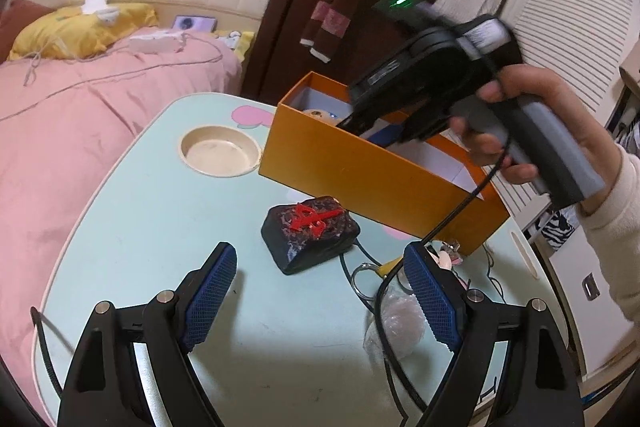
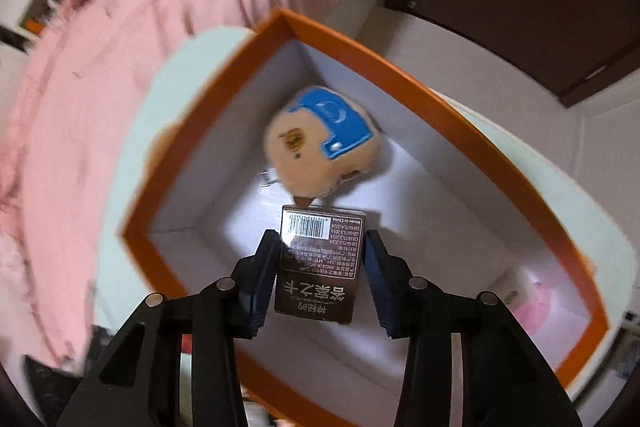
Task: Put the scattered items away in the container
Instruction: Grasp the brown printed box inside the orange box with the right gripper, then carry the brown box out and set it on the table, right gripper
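Right wrist view: the right gripper (image 2: 320, 259) points down into the orange box (image 2: 420, 83), pinching a small brown card box (image 2: 320, 267) above a tan plush toy (image 2: 320, 151). The left gripper (image 1: 320, 287) waits over the pale table (image 1: 140, 219) with its jaws spread wide and nothing in them, near a black stone with red marks (image 1: 310, 233).

Pale green table (image 1: 132, 227); on it an orange box (image 1: 360, 171); a black stone (image 1: 310, 233); keys (image 1: 372, 273).

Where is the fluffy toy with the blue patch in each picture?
Left wrist view: only the top of the plush toy peeks over the orange box's near wall, upper middle.
Right wrist view: the plush toy lies inside, at the centre, beyond the held dark card box.
Shared landmark: the orange box.
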A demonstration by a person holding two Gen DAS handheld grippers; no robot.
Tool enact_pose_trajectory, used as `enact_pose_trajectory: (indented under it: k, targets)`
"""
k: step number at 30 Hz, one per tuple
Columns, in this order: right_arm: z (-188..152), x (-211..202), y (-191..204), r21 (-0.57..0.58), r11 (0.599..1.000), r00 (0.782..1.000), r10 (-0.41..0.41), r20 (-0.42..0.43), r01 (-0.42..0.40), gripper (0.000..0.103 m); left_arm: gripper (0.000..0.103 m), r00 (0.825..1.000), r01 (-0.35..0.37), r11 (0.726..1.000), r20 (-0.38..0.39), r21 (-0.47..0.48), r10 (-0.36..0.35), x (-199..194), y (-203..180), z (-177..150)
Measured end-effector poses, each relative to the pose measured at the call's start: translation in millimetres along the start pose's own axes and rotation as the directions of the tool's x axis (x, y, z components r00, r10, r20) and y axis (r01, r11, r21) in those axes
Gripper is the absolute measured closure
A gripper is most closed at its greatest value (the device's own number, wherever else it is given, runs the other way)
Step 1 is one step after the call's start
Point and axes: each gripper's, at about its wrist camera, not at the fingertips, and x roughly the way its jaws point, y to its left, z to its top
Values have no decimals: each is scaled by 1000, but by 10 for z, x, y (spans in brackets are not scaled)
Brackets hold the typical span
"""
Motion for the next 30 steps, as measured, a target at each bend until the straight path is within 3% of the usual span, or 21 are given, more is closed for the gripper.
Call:
enact_pose_trajectory:
  k: [4,10,19,23,28,30]
  targets:
    - [-113,-425,48,-35,999,993,-2,114,6,59,18,1000,-4,1000,-3,-24,4,15,45,8]
    - [-619,-933,90,-99,993,983,75,168,-59,59,18,1000,1,996,2,-92,-1,14,172,32]
    - [-1667,-414,30,-109,992,997,71,30,-67,59,18,1000,13,971,-14,-237,-17,66,421,38]
    - [-1875,-216,-20,-75,985,987,160,19,-158,59,18,1000,-8,982,-8,-189,7,73,333,26]
    - [-1939,-135,-17,-93,992,991,94,96,-85,58,18,999,-30,994,42,-106,35,-19,181,14]
    - [-1983,-133,-14,-106,989,986,115,121,-102,58,18,998,-32,996,52,-85,36,-36,145,22]
